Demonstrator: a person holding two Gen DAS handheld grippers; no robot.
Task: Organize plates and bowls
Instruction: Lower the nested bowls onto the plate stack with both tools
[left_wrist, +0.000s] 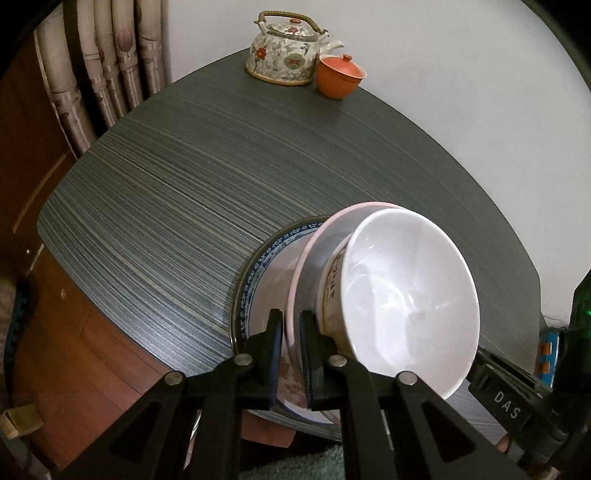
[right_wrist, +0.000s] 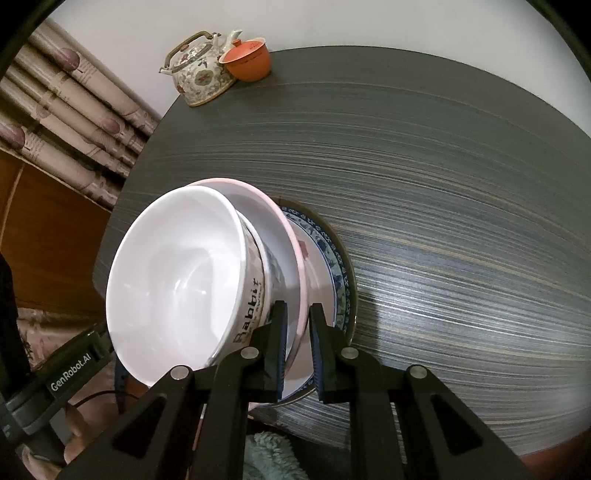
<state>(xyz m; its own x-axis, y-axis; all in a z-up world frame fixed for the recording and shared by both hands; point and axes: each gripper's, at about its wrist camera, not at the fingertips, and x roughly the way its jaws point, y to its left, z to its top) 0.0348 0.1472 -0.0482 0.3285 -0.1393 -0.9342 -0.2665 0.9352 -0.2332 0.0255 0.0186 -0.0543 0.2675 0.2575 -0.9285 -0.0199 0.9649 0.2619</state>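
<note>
Left black two-finger gripper clamped on the rim of a pale pink-edged white plate, one finger on each face of the rim. Right black two-finger gripper closed on the opposite rim of the same pale pink-edged white plate, fingers pressed to both faces. Plate held between the two grippers, steeply tilted in each view

Resting on the pink plate, a glossy white bowl with dark "Rabbit" lettering on its outer wall, just right of the left gripper's fingers and filling the near right of that view. From the right wrist, the same lettered white bowl just left of the right gripper's fingers, its hollow facing the camera. Whether one bowl or a nested pair, impossible to tell

Directly beneath the pink plate, a white plate with a blue patterned border lying on the dark grey streaked tabletop near its front edge, showing left of the left gripper's fingers. From the right wrist, the blue-bordered plate just right of and beyond the right gripper's fingers, flat on the tabletop

Far ahead of both grippers, at the table's back edge by the wall, a floral ceramic teapot with a woven handle and, touching or just beside it, an orange lidded clay cup. Striped beige curtain off to the far left
</note>
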